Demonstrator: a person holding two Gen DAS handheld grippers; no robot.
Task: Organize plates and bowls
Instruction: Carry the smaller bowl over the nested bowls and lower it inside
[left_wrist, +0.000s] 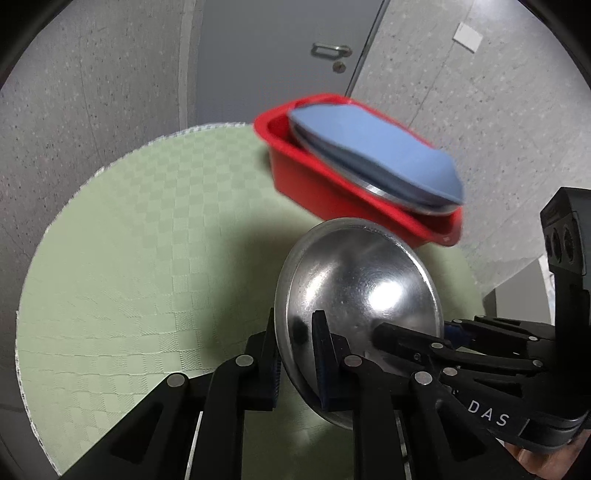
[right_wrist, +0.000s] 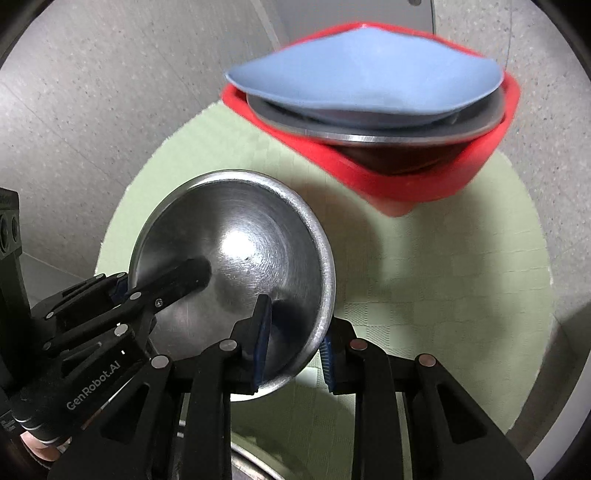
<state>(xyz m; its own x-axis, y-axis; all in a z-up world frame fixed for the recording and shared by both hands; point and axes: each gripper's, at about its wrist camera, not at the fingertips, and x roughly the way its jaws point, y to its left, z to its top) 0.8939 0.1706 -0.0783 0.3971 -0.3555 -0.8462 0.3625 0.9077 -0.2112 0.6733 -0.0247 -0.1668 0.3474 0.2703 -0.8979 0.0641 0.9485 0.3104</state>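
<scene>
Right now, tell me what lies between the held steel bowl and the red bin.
Only bare green checked mat separates the steel bowl from the red bin; the right wrist view shows it best. Both tongs, left and right, clamp the bowl's rim.

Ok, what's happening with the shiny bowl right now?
Left gripper, right gripper both clamped on metal bowl rim. Red bin ahead, already holding plates. Nothing between.

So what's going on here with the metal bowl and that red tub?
A person holds a gripping tool in each hand, and both are clamped on the rim of one steel bowl: the left tool on one side, the right tool on the other. The bowl is held tilted above a green tablecloth. Behind it, a red bin already holds a metal plate with a blue plate on top.
</scene>
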